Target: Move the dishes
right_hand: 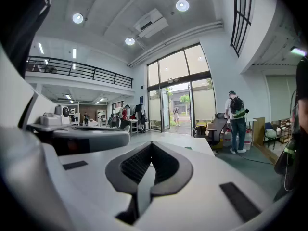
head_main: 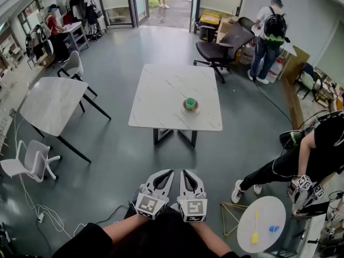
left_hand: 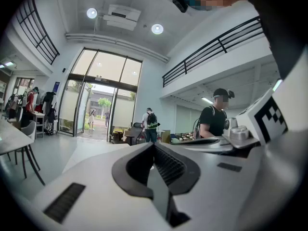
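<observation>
Left gripper (head_main: 166, 172) shut, jaws meeting at the tips with nothing between them. Right gripper (head_main: 186, 172) likewise closed tip to tip and empty. Both held low and close against the body, side by side and almost touching, pointing toward the white table (head_main: 161, 85).

Dishes over there: a green bowl (head_main: 190, 103) sitting on a pale plate (head_main: 191, 112), on the near right part of the top, not far from the front edge. Well apart from both grippers, with bare grey floor (head_main: 118, 160) between. No other dishes to be made out on that table.

Most likely the approach step, with nothing yet in reach. To do it well:

- Walk up to the near edge of the table and stand squarely in front of the bowl and plate rather than stretching across.
- Spread the jaws wide before reaching in, not above the dishes.
- Come in low and level, toward the rim from the side.
- Expect sliding: judging by the look, a smooth stone-like top and a shallow plate, apt to skate if nudged.
- Steady the plate's edge with one gripper and close the other over the bowl's rim, one jaw inside and one outside.
- Squeeze only enough to hold, then lift straight up and keep everything level.
- If taking bowl and plate together, grip the plate at opposite edges and watch for the bowl shifting on it.
</observation>
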Available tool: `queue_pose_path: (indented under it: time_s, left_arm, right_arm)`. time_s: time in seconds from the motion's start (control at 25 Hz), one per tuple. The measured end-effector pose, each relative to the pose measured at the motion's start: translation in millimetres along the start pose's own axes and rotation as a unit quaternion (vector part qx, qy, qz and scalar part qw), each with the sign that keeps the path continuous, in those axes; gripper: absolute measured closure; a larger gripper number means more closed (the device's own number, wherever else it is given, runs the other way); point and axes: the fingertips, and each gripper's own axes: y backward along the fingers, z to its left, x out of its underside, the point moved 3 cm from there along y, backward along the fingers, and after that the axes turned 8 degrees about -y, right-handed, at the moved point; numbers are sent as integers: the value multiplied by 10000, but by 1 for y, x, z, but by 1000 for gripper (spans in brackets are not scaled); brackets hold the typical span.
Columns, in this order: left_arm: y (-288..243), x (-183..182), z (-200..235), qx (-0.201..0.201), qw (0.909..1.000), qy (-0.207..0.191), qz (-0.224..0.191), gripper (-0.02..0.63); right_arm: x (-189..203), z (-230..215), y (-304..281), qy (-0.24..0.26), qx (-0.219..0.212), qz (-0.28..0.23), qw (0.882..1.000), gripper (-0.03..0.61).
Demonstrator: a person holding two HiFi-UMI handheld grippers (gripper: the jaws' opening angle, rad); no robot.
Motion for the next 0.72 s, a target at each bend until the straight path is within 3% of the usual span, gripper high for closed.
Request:
queue_pose_path:
  time_s: [0.32,0.72]
  left_arm:
    - [-27,13,3,99,9999,120,-16,595]
    - [-112,21,54,544,9983,198,98,597]
  right_arm:
    - [13,-44,-4,-784,196,91,9967,561]
    - [2,-69,-78,-607,247,255,9975,561]
